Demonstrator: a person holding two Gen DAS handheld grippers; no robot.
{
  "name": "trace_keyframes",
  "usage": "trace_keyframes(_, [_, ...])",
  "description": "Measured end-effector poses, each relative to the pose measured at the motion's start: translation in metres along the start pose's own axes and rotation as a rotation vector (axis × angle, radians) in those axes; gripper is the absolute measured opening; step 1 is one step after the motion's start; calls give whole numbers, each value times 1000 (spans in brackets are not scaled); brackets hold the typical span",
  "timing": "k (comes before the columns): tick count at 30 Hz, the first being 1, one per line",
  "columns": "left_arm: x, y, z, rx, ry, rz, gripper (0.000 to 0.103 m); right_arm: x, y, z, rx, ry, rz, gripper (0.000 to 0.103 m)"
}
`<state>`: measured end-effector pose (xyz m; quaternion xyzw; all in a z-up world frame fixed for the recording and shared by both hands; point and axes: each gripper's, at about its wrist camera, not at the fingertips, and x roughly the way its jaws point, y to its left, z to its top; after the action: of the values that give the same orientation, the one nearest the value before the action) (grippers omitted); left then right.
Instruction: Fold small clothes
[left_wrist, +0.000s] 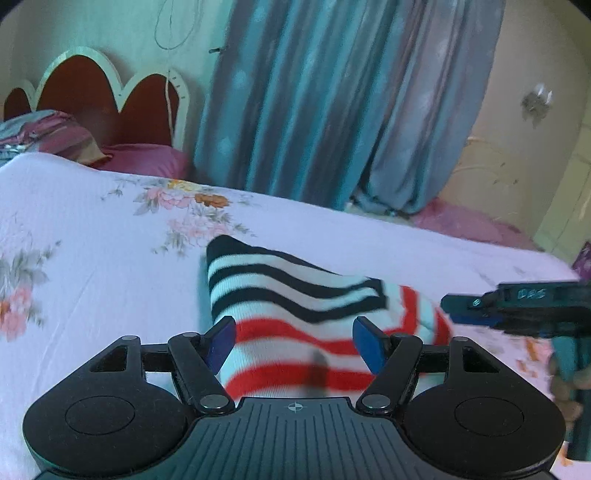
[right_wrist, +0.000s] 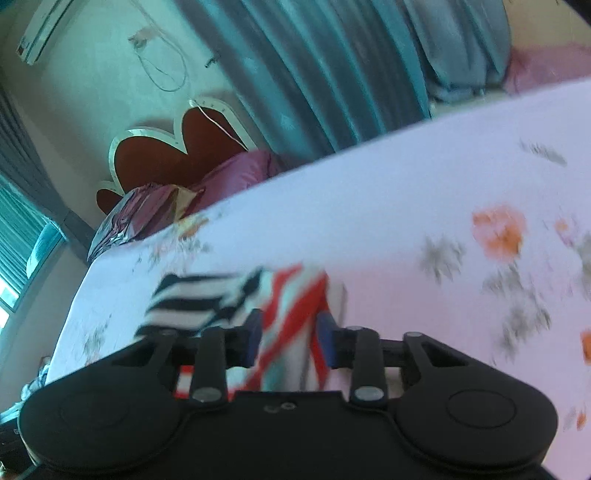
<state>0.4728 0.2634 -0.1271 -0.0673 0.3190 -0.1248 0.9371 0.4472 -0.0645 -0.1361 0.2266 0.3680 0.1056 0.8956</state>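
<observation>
Right gripper (right_wrist: 288, 341) low over the floral bedsheet (right_wrist: 388, 221), blue pads (right_wrist: 327, 341) set narrowly either side of the striped garment's (right_wrist: 291, 310) red-and-white part; whether they pinch it, the blur won't say. Its black-and-white part spreads left of the gripper. Beyond the garment, a purple pillow (right_wrist: 240, 171) against the scalloped headboard (right_wrist: 166, 155), teal curtain (right_wrist: 314, 74) right of that.

Blurred handwritten marking on right gripper (left_wrist: 517, 306), unreadable
</observation>
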Motion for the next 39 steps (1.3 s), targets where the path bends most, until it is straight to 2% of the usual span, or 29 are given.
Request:
trace_keyframes(5, [42,5,-3,19,58,94,69,33,26,2,-83,20,-19,24])
trace_keyframes(6, [49,9,-6,8,88,101,69,42,27,1,-107,37,-55,17])
trace_keyframes(7, [54,15,-9,-29,106,86,69,49,25,-1,-122,50,-89,11])
trace_keyframes(9, [57,22,-12,-78,109,67,69,61,17,-4,-136,66,-131,8])
trace_keyframes(13, [52,16,-12,-59,94,88,69,63,11,-5,-115,57,-128,7])
trace_keyframes(16, [29,9,-14,-25,56,83,69,43,23,-4,-142,51,-116,18])
trace_keyframes(20, [-9,1,-25,35,43,50,69,0,39,-21,-183,31,-50,18])
trace_keyframes(22, [-24,-2,-33,51,52,39,69,-18,45,-36,-221,36,-49,18])
trace_keyframes(24, [-36,-5,-44,65,66,34,69,-32,44,-52,-201,46,-43,18])
trace_keyframes(30, [-40,-7,-72,122,65,54,72,-39,28,-84,-160,64,-101,12])
trace_keyframes(32, [-37,-4,-72,90,79,48,73,-32,21,-87,-163,67,-137,16])
trace_keyframes(34, [-39,0,-69,64,98,52,74,-31,16,-86,-126,74,-133,20])
trace_keyframes(39, [-65,-7,-80,121,85,47,74,-69,40,-95,-178,13,-129,16])
